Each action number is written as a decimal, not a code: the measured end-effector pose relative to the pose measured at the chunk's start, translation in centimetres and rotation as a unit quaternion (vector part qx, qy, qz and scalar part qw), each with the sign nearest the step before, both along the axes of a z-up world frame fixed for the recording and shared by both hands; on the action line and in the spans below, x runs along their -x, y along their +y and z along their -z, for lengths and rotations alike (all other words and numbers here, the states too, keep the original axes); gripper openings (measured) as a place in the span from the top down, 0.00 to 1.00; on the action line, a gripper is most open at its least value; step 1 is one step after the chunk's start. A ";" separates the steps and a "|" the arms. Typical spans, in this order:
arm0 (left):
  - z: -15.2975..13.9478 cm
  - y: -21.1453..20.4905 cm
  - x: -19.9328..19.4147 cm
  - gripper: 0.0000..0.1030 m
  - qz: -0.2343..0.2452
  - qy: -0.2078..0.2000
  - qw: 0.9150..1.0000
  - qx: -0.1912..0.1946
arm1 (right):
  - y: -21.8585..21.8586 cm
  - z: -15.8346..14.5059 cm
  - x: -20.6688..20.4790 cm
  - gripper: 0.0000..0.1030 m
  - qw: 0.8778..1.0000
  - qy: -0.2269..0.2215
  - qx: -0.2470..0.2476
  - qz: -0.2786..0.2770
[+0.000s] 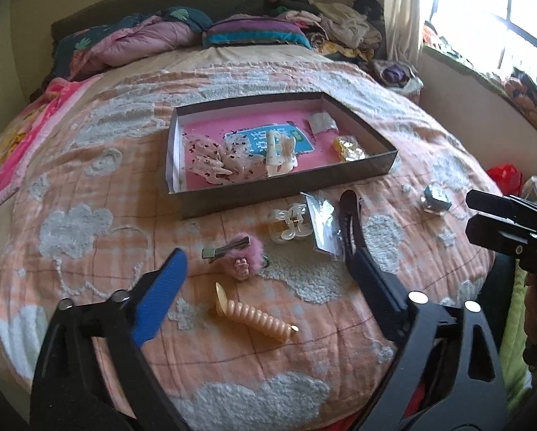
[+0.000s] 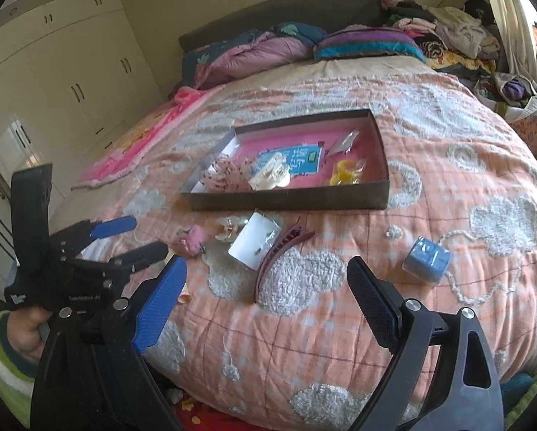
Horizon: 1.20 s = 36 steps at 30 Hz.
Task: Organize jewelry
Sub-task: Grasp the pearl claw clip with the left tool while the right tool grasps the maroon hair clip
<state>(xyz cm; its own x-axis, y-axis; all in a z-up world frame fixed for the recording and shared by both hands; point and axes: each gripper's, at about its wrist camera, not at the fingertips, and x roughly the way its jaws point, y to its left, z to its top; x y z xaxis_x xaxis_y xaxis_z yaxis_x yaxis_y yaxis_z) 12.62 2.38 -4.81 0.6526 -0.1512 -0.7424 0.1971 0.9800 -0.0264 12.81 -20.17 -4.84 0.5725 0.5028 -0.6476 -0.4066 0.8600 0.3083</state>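
A shallow dark box (image 1: 286, 194) with a pink floor lies on the bed and holds hair clips and packets; it also shows in the right wrist view (image 2: 290, 201). In front of it lie a pink fluffy clip (image 1: 243, 251), a clear claw clip (image 1: 290, 222), a plastic packet (image 1: 322, 219), a dark red banana clip (image 2: 279, 251), a cream spiral clip (image 1: 254, 316) and a small blue box (image 2: 426, 258). My left gripper (image 1: 265, 251) is open above these items. My right gripper (image 2: 266, 274) is open above the banana clip.
The bed has an orange quilt (image 2: 340, 323) with white clouds. Pillows and folded blankets (image 1: 182, 32) lie at its head, clothes (image 1: 340, 25) at the far right. A window (image 1: 502, 10) is on the right, white wardrobes (image 2: 53, 72) on the left.
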 end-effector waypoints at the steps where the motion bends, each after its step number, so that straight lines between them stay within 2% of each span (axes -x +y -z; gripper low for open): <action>1: 0.1 -0.1 -0.3 0.29 0.005 0.001 1.000 -0.008 | 0.2 0.3 -0.2 0.13 1.000 0.003 -0.001 -0.004; 4: 0.2 -0.6 -1.0 0.41 0.017 -0.004 0.999 -0.043 | 1.0 1.2 -0.9 0.22 1.000 0.011 0.004 -0.013; 9: 0.8 -1.6 -2.6 0.43 0.053 0.005 0.995 -0.080 | 2.5 4.2 -3.4 0.46 0.998 0.065 0.001 -0.018; 14: 1.6 -2.5 -3.7 0.43 0.084 0.013 0.990 -0.114 | 3.8 6.7 -6.2 0.49 0.992 0.119 -0.035 -0.024; 16: 2.4 -2.9 -4.3 0.43 0.092 0.011 0.984 -0.152 | 3.9 8.1 -7.4 0.49 0.988 0.147 -0.040 -0.009; 17: 3.1 -3.2 -4.6 0.43 0.099 0.015 0.980 -0.172 | 3.7 8.7 -7.8 0.53 0.986 0.160 -0.045 0.000; 18: 3.4 -3.4 -4.9 0.43 0.106 0.018 0.978 -0.178 | 3.5 9.0 -8.1 0.65 0.985 0.164 -0.050 0.003; 21: 4.6 -4.4 -5.5 0.43 0.138 0.033 0.971 -0.193 | 2.1 9.3 -8.3 0.85 0.982 0.172 -0.079 -0.003; 25: 5.8 -6.1 -5.9 0.45 0.180 0.031 0.955 -0.233 | 0.5 8.2 -7.2 0.86 0.988 0.144 -0.059 0.000; 27: 6.2 -6.7 -6.2 0.46 0.196 0.031 0.951 -0.237 | -0.8 7.7 -6.9 0.88 0.988 0.139 -0.063 0.008; 32: 7.0 -7.6 -7.2 0.53 0.215 0.035 0.949 -0.230 | -2.8 6.9 -5.9 0.91 0.991 0.120 -0.053 0.023; 35: 7.0 -7.6 -8.0 0.62 0.214 0.042 0.954 -0.204 | -3.7 6.6 -5.5 0.91 0.990 0.121 -0.061 0.025; 36: 6.9 -7.5 -8.2 0.62 0.215 0.047 0.957 -0.191 | -3.6 6.4 -5.5 0.91 0.991 0.120 -0.062 0.024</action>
